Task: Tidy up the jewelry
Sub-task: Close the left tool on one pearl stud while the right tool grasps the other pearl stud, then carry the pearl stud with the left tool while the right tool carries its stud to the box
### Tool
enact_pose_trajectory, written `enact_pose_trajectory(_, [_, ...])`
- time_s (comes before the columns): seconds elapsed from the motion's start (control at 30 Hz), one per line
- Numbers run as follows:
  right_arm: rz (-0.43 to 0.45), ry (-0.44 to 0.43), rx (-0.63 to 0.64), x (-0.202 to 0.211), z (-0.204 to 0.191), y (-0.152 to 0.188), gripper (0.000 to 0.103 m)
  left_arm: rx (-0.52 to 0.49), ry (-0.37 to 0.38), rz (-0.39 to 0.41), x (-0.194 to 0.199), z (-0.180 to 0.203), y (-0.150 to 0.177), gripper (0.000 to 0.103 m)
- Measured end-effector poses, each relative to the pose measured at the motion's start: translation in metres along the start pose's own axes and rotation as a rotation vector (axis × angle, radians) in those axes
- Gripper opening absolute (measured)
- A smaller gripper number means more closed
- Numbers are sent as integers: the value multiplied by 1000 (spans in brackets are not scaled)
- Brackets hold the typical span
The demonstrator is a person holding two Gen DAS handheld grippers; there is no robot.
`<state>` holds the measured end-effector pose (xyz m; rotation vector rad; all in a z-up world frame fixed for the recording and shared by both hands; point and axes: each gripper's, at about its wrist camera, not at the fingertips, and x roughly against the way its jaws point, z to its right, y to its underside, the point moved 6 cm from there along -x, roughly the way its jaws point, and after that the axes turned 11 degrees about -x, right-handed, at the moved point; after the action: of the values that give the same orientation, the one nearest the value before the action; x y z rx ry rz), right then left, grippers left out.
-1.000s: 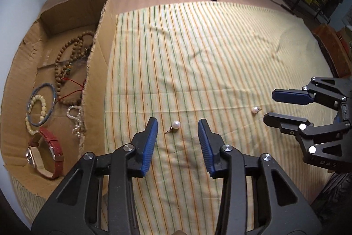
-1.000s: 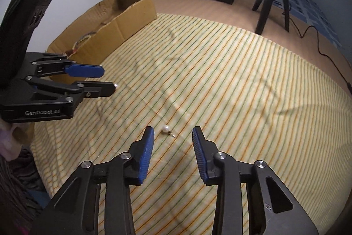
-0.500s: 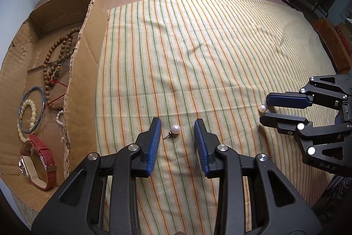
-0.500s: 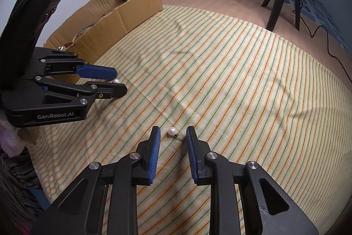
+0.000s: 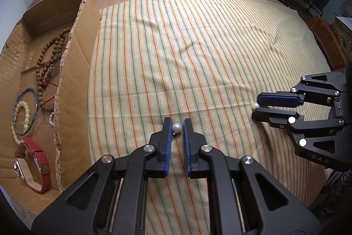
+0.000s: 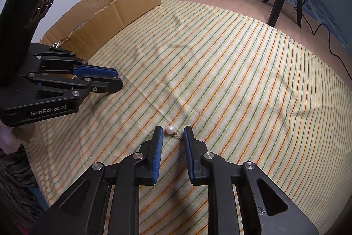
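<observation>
Striped cloth [image 5: 198, 54], right of the cardboard box [image 5: 72, 72], carries 2 pearl earrings: left tongs [image 5: 176, 122] apparently clamp one pearl [image 5: 176, 128], while right tongs [image 6: 173, 131] are closing around the other [image 6: 170, 130], not yet pinching.

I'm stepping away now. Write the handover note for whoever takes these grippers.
Left hand-held gripper: shut on a pearl earring on the striped cloth.
Right hand-held gripper: jaws closing around the second pearl earring, not pinched yet.
Done: bead necklace, bangle, pearl bracelet and red watch lie in the cardboard box.
Left: finish the right grip, carry both earrings to the box.
</observation>
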<state>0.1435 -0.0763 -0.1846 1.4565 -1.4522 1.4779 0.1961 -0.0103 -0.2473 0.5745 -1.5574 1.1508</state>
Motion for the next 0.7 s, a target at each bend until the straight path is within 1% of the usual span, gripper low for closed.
enact_pose_trajectory(0.27, [1,3,8,-2,1,-1,5,-1,2,3,-1,3,1,7])
enact_pose_trajectory(0.53, [35,9,29,8,-3,-6,5,-6,1,12,5,6,1,7])
enact_pose_trajectory(0.7, [46,15,28,13,-3,-7,5,5,-1,47,16,3,-4,7])
